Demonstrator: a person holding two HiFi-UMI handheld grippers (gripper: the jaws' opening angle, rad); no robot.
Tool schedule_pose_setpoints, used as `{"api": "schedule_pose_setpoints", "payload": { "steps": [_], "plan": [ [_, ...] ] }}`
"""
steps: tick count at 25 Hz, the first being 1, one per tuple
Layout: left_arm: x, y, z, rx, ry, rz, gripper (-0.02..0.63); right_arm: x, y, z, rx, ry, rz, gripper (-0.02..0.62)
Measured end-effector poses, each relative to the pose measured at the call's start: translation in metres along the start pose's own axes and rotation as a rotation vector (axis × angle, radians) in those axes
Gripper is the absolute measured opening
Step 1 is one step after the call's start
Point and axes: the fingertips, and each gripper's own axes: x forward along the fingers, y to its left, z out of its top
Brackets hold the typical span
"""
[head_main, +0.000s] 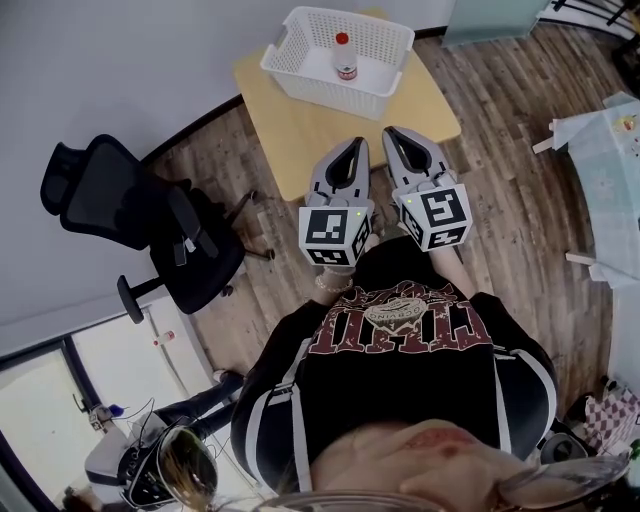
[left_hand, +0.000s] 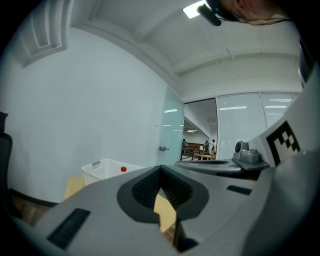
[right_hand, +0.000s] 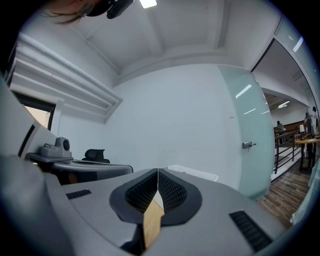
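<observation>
I hold both grippers side by side at chest height, over the near edge of a small wooden table (head_main: 300, 135). My left gripper (head_main: 355, 142) is shut, its jaws meeting at the tips with nothing between them; the same shows in the left gripper view (left_hand: 161, 168). My right gripper (head_main: 391, 131) is also shut and empty, tips together (right_hand: 158, 171). Beyond them on the table stands a white plastic basket (head_main: 303, 82) with a red-capped bottle (head_main: 345, 57) upright inside. The basket (left_hand: 102, 170) and the red cap (left_hand: 123, 170) show just past the left jaws.
A black office chair (head_main: 140, 215) stands on the wood floor left of the table, by the white wall. A glass-topped table (head_main: 610, 170) is at the right edge. A frosted glass door (right_hand: 252, 145) stands ahead to the right.
</observation>
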Motion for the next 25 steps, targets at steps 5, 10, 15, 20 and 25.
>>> {"api": "schedule_pose_setpoints", "payload": {
  "steps": [5, 10, 15, 20, 25],
  "plan": [
    [0.0, 0.003, 0.0, -0.004, 0.002, 0.014, 0.049, 0.003, 0.001, 0.001, -0.003, 0.001, 0.013, 0.018],
    [0.002, 0.006, -0.001, -0.008, -0.003, 0.023, 0.049, 0.007, 0.001, -0.002, -0.002, 0.006, 0.028, 0.018],
    [0.013, 0.01, 0.001, -0.012, -0.005, 0.032, 0.049, 0.017, -0.007, 0.001, 0.001, 0.005, 0.035, 0.018],
    [0.03, 0.011, 0.004, -0.012, -0.005, 0.038, 0.049, 0.024, -0.022, 0.004, 0.0, 0.007, 0.038, 0.018],
    [0.049, 0.014, 0.005, -0.006, 0.011, 0.045, 0.049, 0.038, -0.036, 0.005, 0.013, 0.011, 0.05, 0.018]
  ]
}}
